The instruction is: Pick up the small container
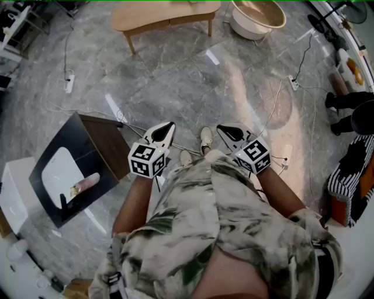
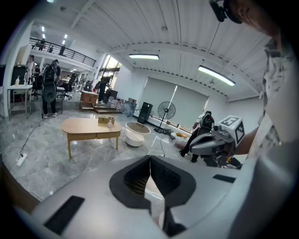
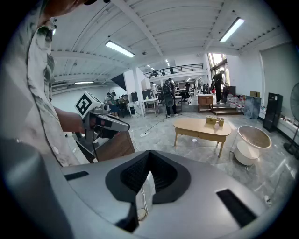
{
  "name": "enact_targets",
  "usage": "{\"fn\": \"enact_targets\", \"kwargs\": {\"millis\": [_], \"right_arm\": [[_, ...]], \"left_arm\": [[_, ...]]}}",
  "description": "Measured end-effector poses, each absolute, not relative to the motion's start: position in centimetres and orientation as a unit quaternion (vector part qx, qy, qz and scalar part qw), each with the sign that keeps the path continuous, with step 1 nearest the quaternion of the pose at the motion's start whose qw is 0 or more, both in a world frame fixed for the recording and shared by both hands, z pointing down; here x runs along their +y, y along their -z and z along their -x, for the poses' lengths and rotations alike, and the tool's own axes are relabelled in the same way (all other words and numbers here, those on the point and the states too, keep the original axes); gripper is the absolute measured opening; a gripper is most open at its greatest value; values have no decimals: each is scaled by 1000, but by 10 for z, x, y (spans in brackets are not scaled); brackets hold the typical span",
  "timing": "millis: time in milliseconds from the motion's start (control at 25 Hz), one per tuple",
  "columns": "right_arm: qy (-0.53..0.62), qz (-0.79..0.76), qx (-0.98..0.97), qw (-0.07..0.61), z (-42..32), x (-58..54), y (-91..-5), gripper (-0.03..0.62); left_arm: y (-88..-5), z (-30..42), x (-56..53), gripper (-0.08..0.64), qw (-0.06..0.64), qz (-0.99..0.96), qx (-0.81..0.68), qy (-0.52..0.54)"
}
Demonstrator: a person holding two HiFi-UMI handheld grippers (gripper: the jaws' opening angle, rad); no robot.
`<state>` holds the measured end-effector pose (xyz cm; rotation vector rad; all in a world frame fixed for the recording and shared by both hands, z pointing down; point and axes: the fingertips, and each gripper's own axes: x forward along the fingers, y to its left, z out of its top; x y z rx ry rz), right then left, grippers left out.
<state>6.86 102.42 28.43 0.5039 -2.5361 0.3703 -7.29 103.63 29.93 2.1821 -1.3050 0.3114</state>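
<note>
At the head view's lower centre, the person wears a short-sleeved cream shirt with grey-green leafy camouflage, and pale shoes show above it. The left gripper and right gripper are grey-shelled with black linings, each bearing a white cube with black square markers.

Bright ceiling strip lights glare on the glossy floor; fisheye edges darken and bend.

2 grippers | 1 sm. container | 1 wood tbl – 1 tub
</note>
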Motion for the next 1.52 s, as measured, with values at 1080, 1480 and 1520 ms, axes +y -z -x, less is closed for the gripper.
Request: {"fn": "enact_targets", "kwargs": {"millis": [1080, 1480, 1520], "right_arm": [[-137, -132, -954, 231, -152, 776, -307, 35], [-158, -182, -940, 240, -122, 662, -318, 52], [-159, -191, -938, 240, -116, 648, -317, 52]], "left_arm": [[-277, -16, 731, 161, 242, -805, -518, -155], [-296, 8, 607, 161, 246, -828, -483, -143], [-298, 14, 593, 161, 246, -831, -479, -143]]}}
